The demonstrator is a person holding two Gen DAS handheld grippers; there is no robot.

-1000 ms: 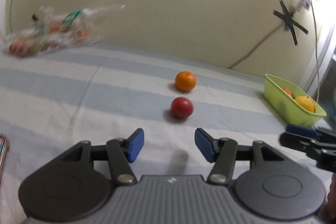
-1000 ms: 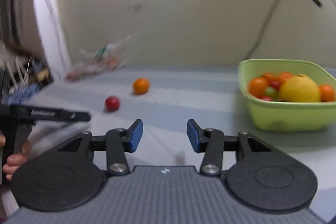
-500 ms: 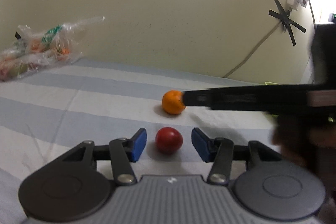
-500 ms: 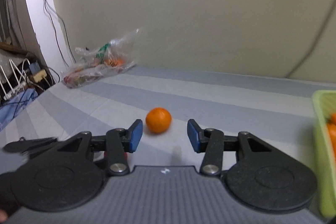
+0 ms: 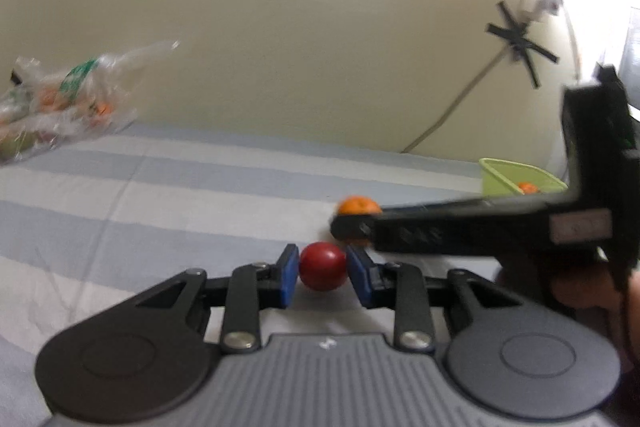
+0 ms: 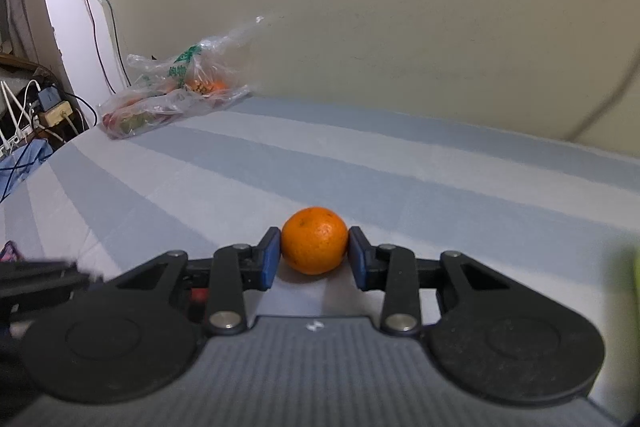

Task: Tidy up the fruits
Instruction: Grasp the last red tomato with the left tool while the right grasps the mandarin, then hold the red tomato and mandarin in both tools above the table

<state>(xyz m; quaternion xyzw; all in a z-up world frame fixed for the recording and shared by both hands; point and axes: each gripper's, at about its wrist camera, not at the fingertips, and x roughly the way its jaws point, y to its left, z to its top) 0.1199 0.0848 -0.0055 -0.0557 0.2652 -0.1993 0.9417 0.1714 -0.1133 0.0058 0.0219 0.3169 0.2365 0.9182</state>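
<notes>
A red round fruit (image 5: 322, 266) lies on the striped bedsheet between the blue pads of my left gripper (image 5: 322, 273), which has closed onto it. An orange mandarin (image 6: 314, 240) sits between the pads of my right gripper (image 6: 314, 259), which is shut on it. In the left wrist view the mandarin (image 5: 357, 205) shows just behind the right gripper's dark finger (image 5: 400, 233). A green basket (image 5: 516, 179) holding fruit stands at the far right by the wall.
A clear plastic bag of fruit (image 6: 176, 87) lies at the far left against the wall, also in the left wrist view (image 5: 64, 103). Cables and a power strip (image 6: 48, 107) sit off the bed's left edge. A cable (image 5: 452, 107) hangs on the wall.
Both grippers moved forward and closed: the left onto the red fruit, the right onto the mandarin. The right gripper swung left, away from the green basket.
</notes>
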